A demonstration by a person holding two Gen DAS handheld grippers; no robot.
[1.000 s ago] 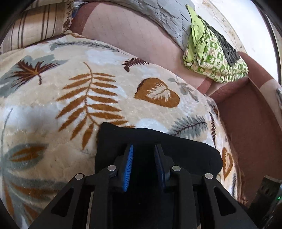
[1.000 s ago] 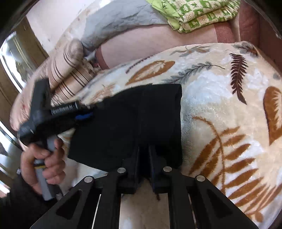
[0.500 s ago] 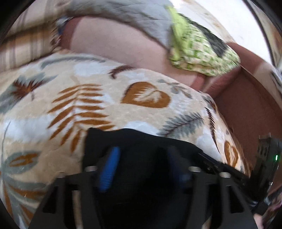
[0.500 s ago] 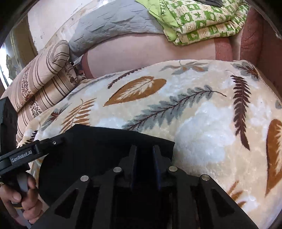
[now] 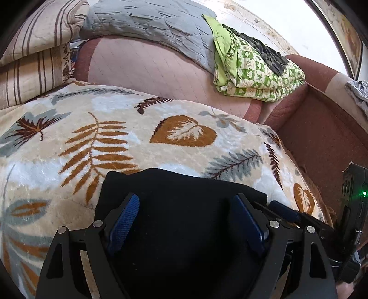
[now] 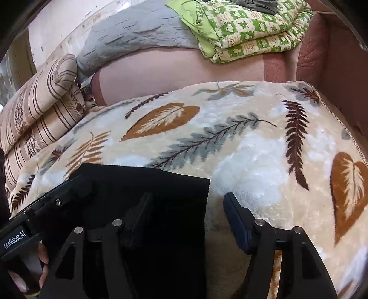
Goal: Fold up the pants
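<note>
At the bottom of the left wrist view our left hand-held gripper (image 5: pixel 184 220) has its jaws opening, blue pads spread wide over the black pants (image 5: pixel 184 197) and pressing on nothing; the cloth lies between them but is released. In the right wrist view our right hand-held gripper (image 6: pixel 186 220) is opening too, its left finger over the pants (image 6: pixel 142 195) and its right finger over bare blanket, straddling the cloth's right edge without gripping it. The pants lie as a folded dark block at the lower middle of both frames, flat on the leaf-patterned blanket (image 6: pixel 253 161) covering the sofa. We judge the main risk to be a pad catching the top layer as we pull away, dragging the fold open or skewing its edge; the plush blanket could also let the stack slide. Towards the upper left sit striped pillows (image 5: pixel 34 46), a grey quilt (image 5: pixel 149 20) runs along the top, and a green patterned bundle (image 5: pixel 253 71) rests at upper right
</note>
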